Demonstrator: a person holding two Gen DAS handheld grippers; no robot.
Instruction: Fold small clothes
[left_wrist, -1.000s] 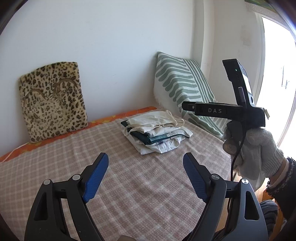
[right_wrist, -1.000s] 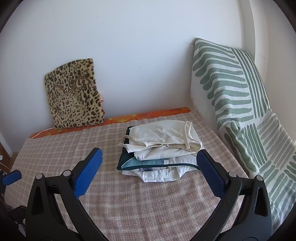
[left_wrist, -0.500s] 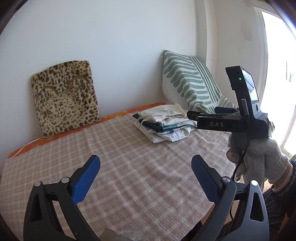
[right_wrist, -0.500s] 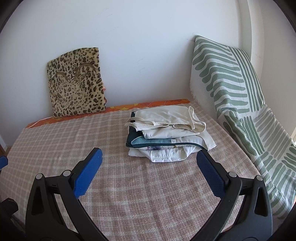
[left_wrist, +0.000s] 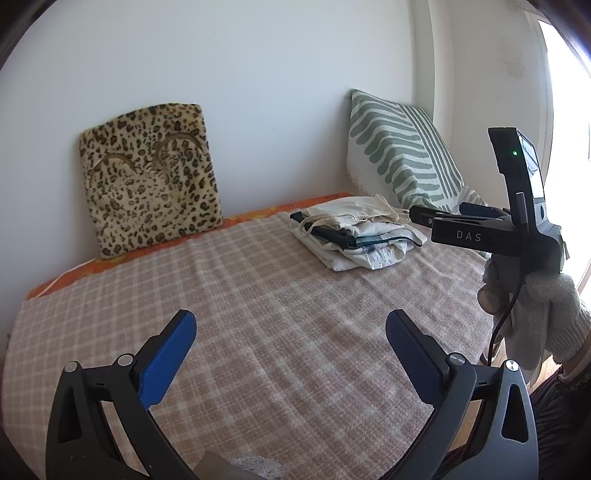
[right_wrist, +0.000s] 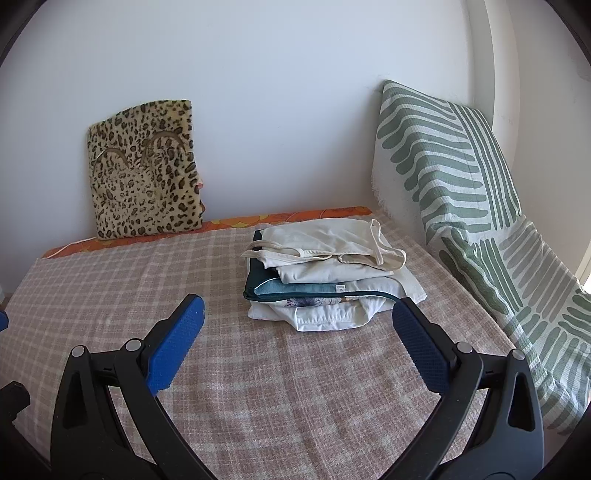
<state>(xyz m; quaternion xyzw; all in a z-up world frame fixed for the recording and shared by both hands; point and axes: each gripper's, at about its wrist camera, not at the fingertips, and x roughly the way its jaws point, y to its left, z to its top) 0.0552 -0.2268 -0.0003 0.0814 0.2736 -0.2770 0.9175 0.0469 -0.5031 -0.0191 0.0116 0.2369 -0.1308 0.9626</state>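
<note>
A stack of folded small clothes (right_wrist: 325, 273), cream on top, teal in the middle and white below, lies on the checked bed cover (right_wrist: 258, 387) near the far right. The stack also shows in the left wrist view (left_wrist: 354, 236). My right gripper (right_wrist: 295, 314) is open and empty, hovering in front of the stack. My left gripper (left_wrist: 291, 328) is open and empty over the bare cover, well short of the stack. The right gripper's body (left_wrist: 480, 229), held in a gloved hand (left_wrist: 546, 314), shows at the right of the left wrist view.
A leopard-print cushion (right_wrist: 144, 170) leans on the back wall at the left. A green-striped pillow and throw (right_wrist: 461, 192) line the right side. An orange sheet edge (right_wrist: 288, 218) runs along the wall. A bright window (left_wrist: 569, 110) is at the far right.
Both grippers have pulled back and away from the stack, which now looks smaller and farther off. Both stay open and empty. The stack has not moved.
</note>
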